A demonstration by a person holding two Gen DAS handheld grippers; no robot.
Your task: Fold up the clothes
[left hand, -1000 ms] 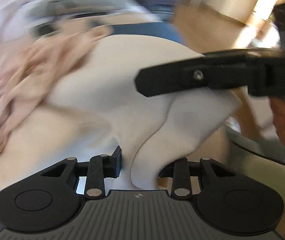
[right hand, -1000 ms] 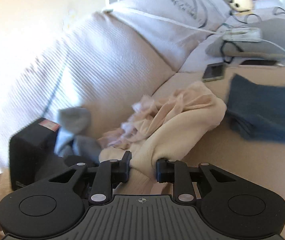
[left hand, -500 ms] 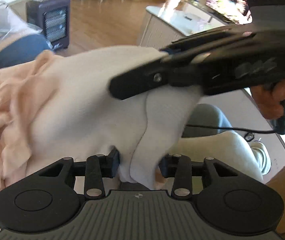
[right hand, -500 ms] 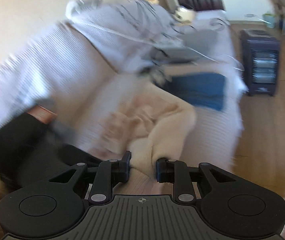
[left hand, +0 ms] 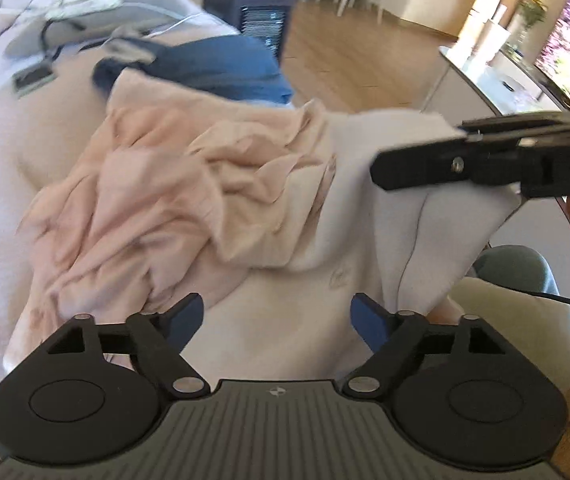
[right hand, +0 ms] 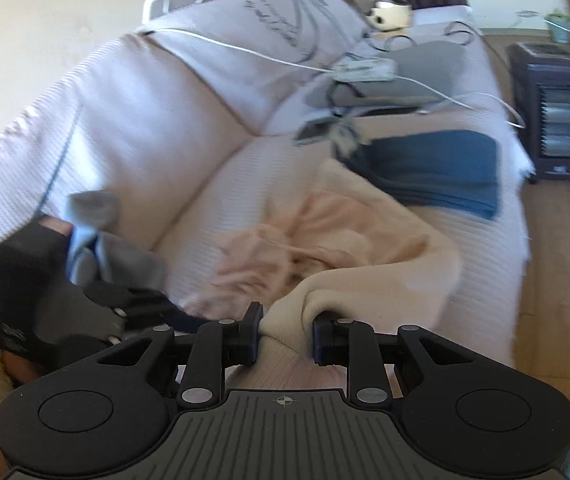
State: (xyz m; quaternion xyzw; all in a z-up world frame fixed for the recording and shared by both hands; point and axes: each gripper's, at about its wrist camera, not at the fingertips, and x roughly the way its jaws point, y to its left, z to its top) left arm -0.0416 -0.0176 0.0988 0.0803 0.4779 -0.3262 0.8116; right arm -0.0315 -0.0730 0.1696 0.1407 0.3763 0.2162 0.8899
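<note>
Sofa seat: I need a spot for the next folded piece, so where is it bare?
Bare sofa cushion lies between the backrest and the cream garment. Crowded: the far end, with the folded blue cloth, a phone and cables; the near left, with grey socks.

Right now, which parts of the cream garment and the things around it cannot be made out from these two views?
- Cream knit garment: left wrist view, lower hem hidden behind the left tool.
- Pink crumpled cloth: right wrist view, folds blurred.
- Folded blue cloth: left wrist view, near edge covered by the pink cloth.
- Flat device on the white sofa: too blurred to identify.
</note>
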